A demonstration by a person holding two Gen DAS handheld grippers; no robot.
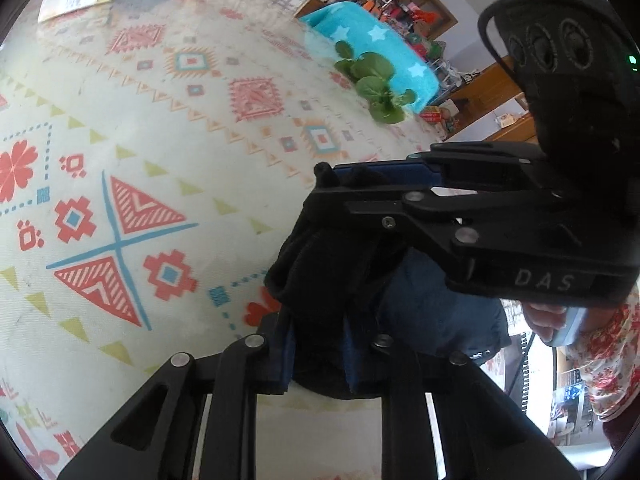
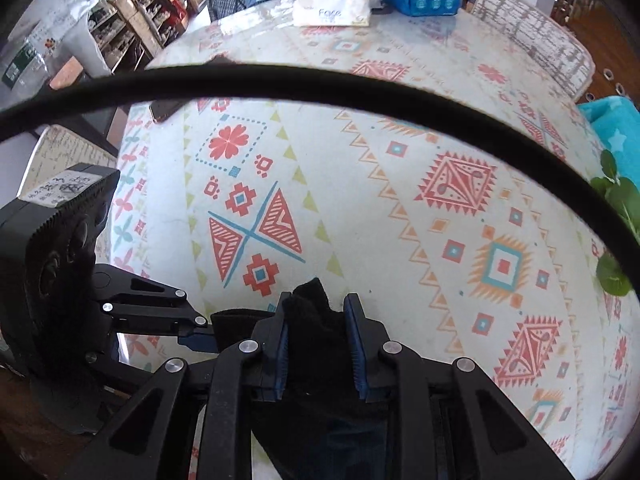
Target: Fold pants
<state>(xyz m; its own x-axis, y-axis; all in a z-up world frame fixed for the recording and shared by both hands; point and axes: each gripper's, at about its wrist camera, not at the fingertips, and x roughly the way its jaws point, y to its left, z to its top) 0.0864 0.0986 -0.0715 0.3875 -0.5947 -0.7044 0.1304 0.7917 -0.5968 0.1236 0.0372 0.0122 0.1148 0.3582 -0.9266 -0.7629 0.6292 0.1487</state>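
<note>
Both the left gripper (image 1: 318, 354) and right gripper (image 2: 320, 344) pinch the bunched dark fabric pants (image 2: 316, 340) close together, so thick cloth could slip out, dropping onto the patterned tablecloth (image 2: 360, 200).

The patterned tablecloth (image 2: 400, 208) is lying open ahead; leafy greens (image 1: 372, 88) and tissue pack (image 2: 332, 10) are standing at edges.

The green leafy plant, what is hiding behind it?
Behind the green leafy plant lies a turquoise towel with pale stars, at the edge of the patterned tablecloth. The leaves cover part of the towel, so what lies there cannot be seen.
</note>
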